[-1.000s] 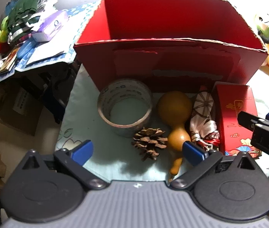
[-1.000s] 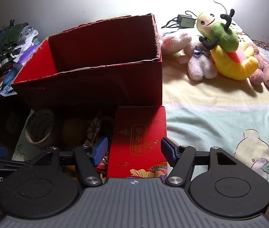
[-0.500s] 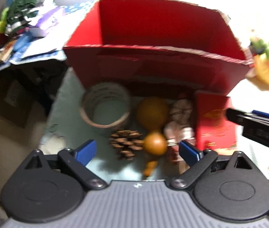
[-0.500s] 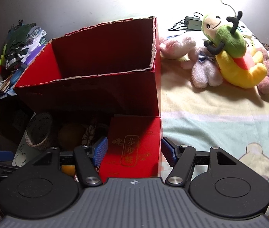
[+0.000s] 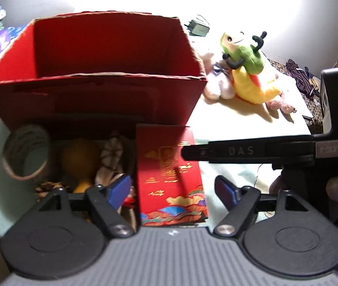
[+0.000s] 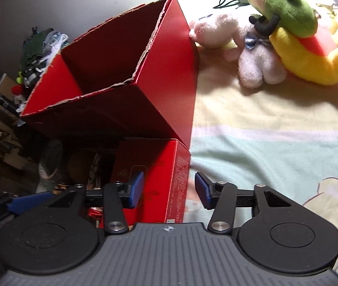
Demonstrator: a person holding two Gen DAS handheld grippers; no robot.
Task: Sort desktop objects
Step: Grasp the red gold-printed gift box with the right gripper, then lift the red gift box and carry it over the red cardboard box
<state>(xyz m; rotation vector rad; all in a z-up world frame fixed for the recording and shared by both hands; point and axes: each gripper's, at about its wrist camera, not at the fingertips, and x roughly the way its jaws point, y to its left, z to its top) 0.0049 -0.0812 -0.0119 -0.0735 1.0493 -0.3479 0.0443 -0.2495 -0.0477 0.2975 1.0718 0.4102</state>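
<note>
Left wrist view shows the left gripper (image 5: pixel 172 190) with jaws apart, just narrowing, straddling the small red gift box (image 5: pixel 169 174) without pressing it, below the large open red carton (image 5: pixel 97 95). Only here appear the tape roll (image 5: pixel 26 155) and gourd (image 5: pixel 78 157). In the right wrist view the right gripper (image 6: pixel 167 189), also narrowing, brackets the box's edge, pads not touching.

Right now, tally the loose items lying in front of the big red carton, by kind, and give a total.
Tape roll: 1
Pine cone: 1
Gourd: 1
Folded paper fan: 1
Small red gift box: 1
Total: 5
The big red carton itself looks empty as far as its inside shows.
</note>
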